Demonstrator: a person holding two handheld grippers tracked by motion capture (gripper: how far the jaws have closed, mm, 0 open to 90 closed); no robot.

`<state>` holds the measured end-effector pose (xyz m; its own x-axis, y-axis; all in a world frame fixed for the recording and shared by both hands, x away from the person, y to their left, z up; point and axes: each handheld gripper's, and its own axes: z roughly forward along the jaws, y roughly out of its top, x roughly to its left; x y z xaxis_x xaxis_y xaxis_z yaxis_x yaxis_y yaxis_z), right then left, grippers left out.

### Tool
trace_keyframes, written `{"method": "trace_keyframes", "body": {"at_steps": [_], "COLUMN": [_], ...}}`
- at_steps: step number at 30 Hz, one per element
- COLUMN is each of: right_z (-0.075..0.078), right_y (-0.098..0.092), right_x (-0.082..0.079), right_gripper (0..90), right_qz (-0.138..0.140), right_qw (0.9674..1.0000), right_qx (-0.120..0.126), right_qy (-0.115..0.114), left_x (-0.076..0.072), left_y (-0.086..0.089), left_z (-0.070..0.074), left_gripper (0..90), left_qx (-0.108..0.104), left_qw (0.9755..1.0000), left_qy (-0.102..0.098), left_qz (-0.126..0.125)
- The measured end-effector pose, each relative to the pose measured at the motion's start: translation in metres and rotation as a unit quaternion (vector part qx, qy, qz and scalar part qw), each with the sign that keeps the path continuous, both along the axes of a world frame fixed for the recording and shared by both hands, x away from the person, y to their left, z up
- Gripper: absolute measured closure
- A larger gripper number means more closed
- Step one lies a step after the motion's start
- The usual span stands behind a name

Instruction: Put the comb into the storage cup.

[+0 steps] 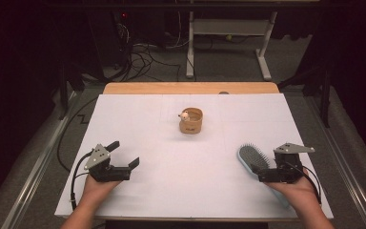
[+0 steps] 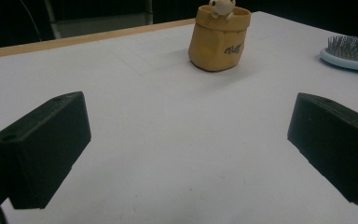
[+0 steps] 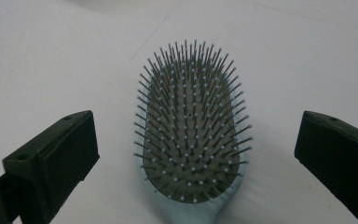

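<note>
The desk point(image 1: 138, 124) is filling the middle of the high view, its white top carrying everything; the hairbrush point(image 1: 250, 159) is lying bristles up at lower right, handle toward the person, ready for pickup; the right hand-held gripper point(image 1: 259, 172) is hovering over its handle, jaws spread wide either side, grasping nothing; the left hand-held gripper point(image 1: 124, 153) is waiting released at lower left; the small tan pot point(image 1: 191, 121) is standing upright at centre, apparently a destination.

Bare white sheet ahead of left gripper point(image 1: 125, 153); tan pouch point(image 1: 191, 121) stands mid-table, well apart; hairbrush point(image 1: 252, 159) lies between right gripper's point(image 3: 196, 154) spread jaws.
</note>
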<state>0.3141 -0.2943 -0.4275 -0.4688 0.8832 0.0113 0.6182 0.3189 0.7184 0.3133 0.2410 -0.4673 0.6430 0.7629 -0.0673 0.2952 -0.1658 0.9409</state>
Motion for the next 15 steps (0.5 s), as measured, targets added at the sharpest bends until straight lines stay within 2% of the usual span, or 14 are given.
{"method": "trace_keyframes", "body": {"at_steps": [1, 3, 6, 8, 15], "right_z": [0.0, -0.003, -0.006, -0.008, -0.012], "right_y": [0.0, 0.001, 0.001, 0.001, 0.0], "right_x": [0.0, 0.002, 0.003, 0.005, 0.012], "right_gripper": [0.2, 0.2, 0.2, 0.2, 0.2], "right_qz": [0.0, 0.004, 0.009, 0.009, 0.009], "right_qw": [1.0, 0.9998, 0.9995, 0.9991, 0.9981], "right_qx": [0.0, -0.006, -0.01, -0.009, -0.016], "right_qy": [0.0, 0.017, 0.029, 0.04, 0.058], "left_x": [0.0, -0.001, -0.003, -0.003, -0.003], "left_y": [0.0, 0.0, 0.0, 0.0, -0.001], "left_z": [0.0, 0.001, 0.001, 0.0, 0.0], "left_gripper": [0.0, 0.0, 0.0, 0.0, 0.0], "left_qx": [-0.001, -0.003, -0.008, -0.009, -0.009], "left_qw": [1.0, 1.0, 0.9998, 0.9998, 0.9997], "left_qy": [-0.003, -0.009, -0.017, -0.018, -0.021], "left_qz": [0.0, -0.001, -0.002, -0.005, -0.008]}}
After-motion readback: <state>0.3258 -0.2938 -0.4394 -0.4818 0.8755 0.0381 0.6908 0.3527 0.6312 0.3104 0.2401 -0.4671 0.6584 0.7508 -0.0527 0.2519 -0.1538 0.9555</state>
